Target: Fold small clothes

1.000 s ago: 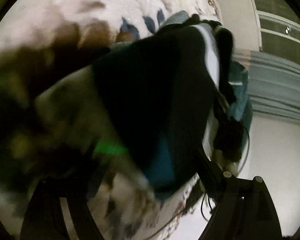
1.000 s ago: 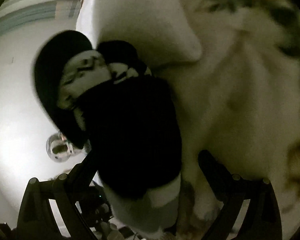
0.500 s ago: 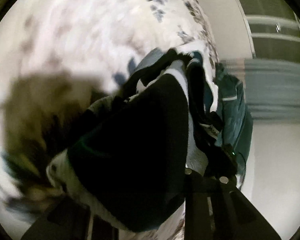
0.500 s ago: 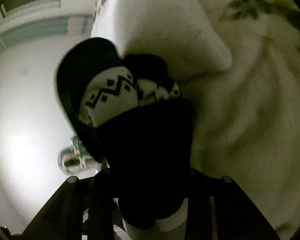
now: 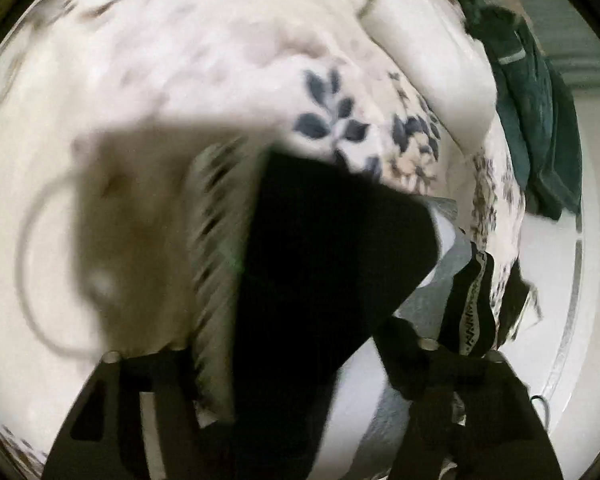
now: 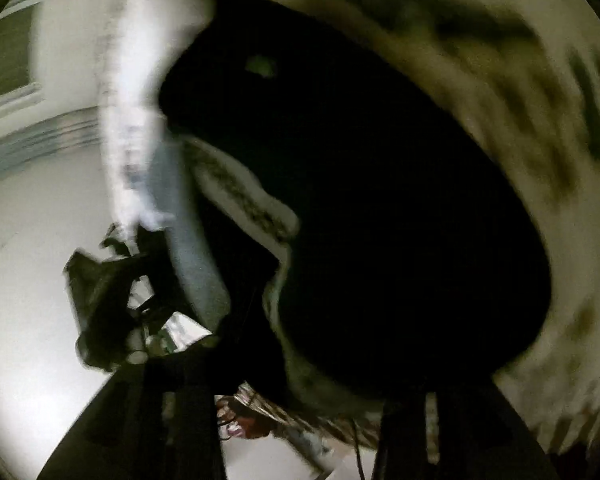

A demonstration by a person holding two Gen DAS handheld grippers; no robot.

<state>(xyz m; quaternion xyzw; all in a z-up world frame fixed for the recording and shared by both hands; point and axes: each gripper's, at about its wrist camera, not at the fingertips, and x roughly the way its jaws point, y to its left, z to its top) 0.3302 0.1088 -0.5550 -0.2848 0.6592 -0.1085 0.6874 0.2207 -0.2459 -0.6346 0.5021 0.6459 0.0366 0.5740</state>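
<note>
A small black garment (image 5: pixel 324 264) w/ white trim is seen between the fingers of the left gripper (image 5: pixel 276 356), just above a bed sheet (image 5: pixel 204 64) w/ blue flower prints. The left fingers are set fairly wide, and the cloth is draped through the gap & over the bottom of the view; if it is truly pinched can't be told, since the tips are hidden by cloth & blur. In the right wrist view the same black garment (image 6: pixel 380 184) fills most of the picture, w/ a white patterned edge by its left side. The right gripper (image 6: pixel 300 384) is mostly hidden behind it, so its fingers can't be judged either. Both views are smeared, so fast motion is guessed. A white pillow (image 5: pixel 432 56) is seen near the top right of the left view, and a dark green jacket (image 5: pixel 536 92) is hung past the bed edge. Other small clothes, grey & black w/ a patterned band (image 5: pixel 474 304), are lying just beside the right finger of the left gripper. What could go wrong: the cloth may be dropped or bunched if a grip is loose during a quick swing, & the fold would be made crooked. A neighbour piece could also be caught & dragged along.
</note>
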